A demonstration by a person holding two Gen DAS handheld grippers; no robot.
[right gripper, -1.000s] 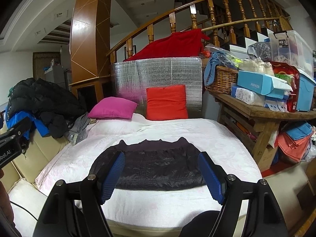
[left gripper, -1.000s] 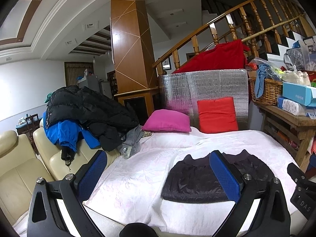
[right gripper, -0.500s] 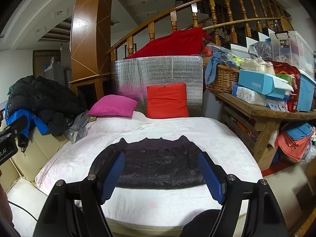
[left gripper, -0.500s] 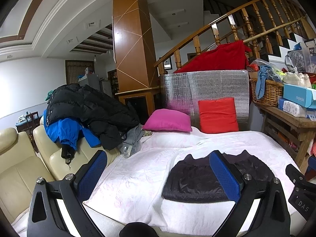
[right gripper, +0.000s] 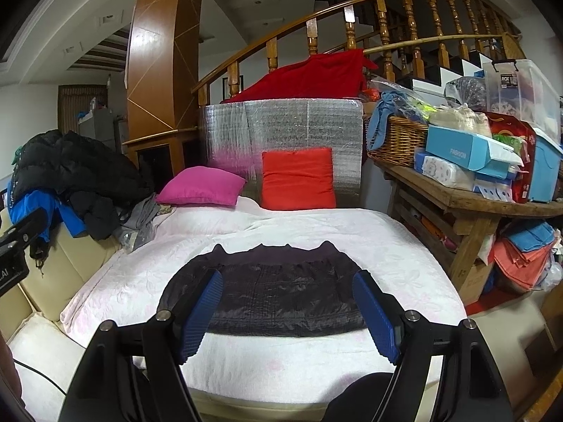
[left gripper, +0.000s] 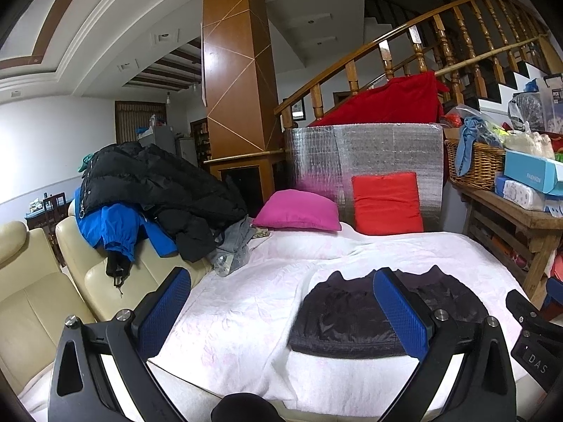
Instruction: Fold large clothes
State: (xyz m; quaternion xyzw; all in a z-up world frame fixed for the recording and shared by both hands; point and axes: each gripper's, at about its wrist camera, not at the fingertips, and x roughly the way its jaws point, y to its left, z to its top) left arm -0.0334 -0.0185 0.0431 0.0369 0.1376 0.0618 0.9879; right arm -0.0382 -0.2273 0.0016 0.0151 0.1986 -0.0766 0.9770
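We hold both tongs low at the near edge of the bed (right gripper: 404, 242), and each one gapes wide with nothing between its blue pads. The right tongs (right gripper: 288, 313) frame the folded dark jacket (right gripper: 274, 292), which lies flat on the white quilt just ahead of them, apart from the pads. From the left tongs (left gripper: 281, 313) the same jacket (left gripper: 348, 316) sits ahead and to the right, partly behind the right-hand finger. Far beyond the tongs a pink cushion (right gripper: 200, 186) and a red cushion (right gripper: 297, 179) lean at the head of the bed. To the right stands a wooden table (right gripper: 457, 193) with a light blue box (right gripper: 464, 153) marked "FASHION". At the lower right of the left view, the other tool's body reads "DAS".
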